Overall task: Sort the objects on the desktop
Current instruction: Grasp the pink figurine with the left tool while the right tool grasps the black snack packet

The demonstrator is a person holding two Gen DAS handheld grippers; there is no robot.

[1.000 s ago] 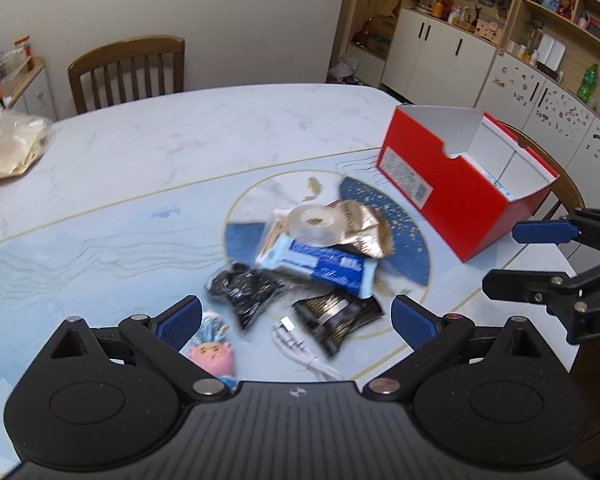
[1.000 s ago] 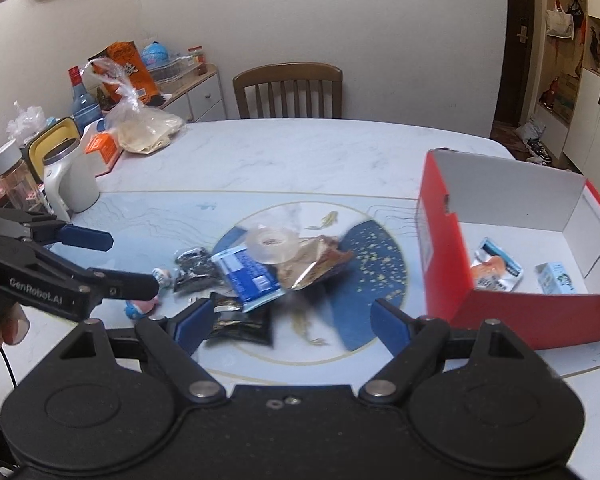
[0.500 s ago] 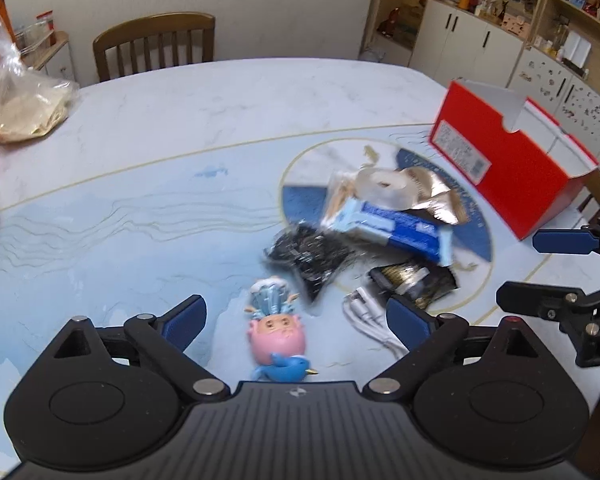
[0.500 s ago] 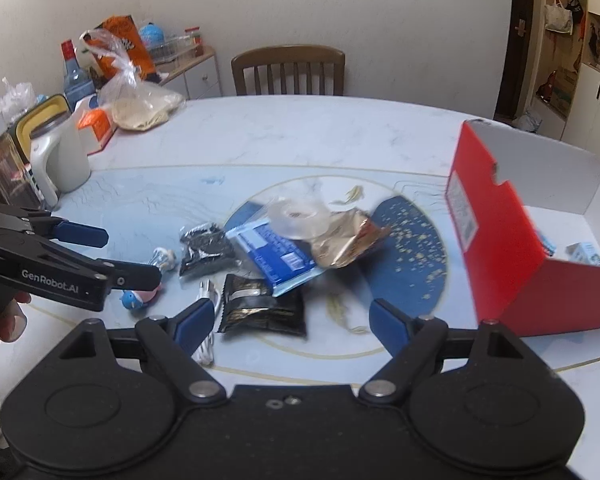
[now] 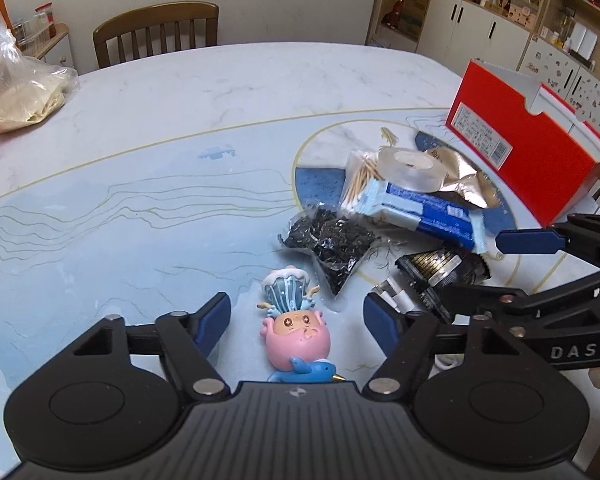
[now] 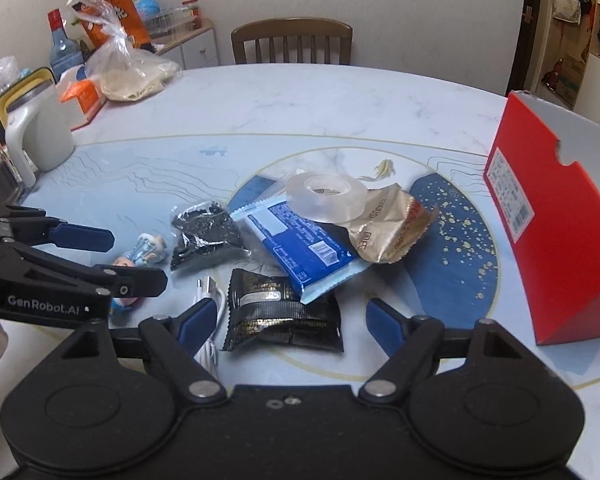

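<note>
A pink-and-blue doll [image 5: 296, 332] lies on the table between the fingers of my open left gripper [image 5: 296, 320]; the fingers stand apart from it. To its right sits a pile: a bag of dark leaves [image 5: 328, 240], a blue packet [image 5: 424, 208], a clear tape roll [image 5: 410, 164], a gold packet [image 5: 464, 180], cotton swabs [image 5: 360, 176], a black packet [image 5: 436, 272] and a white cable [image 5: 396, 300]. My right gripper [image 6: 290, 320] is open and empty over the black packet [image 6: 280, 312]. The red box [image 6: 556, 232] stands at the right.
A wooden chair [image 6: 292, 40] stands at the far table edge. A plastic bag [image 6: 128, 76], a white jug [image 6: 40, 136] and bottles crowd the table's left end. Cabinets [image 5: 480, 32] line the wall beyond the red box [image 5: 528, 148].
My left gripper has swung left and come down around the doll. My right gripper has moved left and lower toward the pile, so the red box now sits at the view's right edge.
</note>
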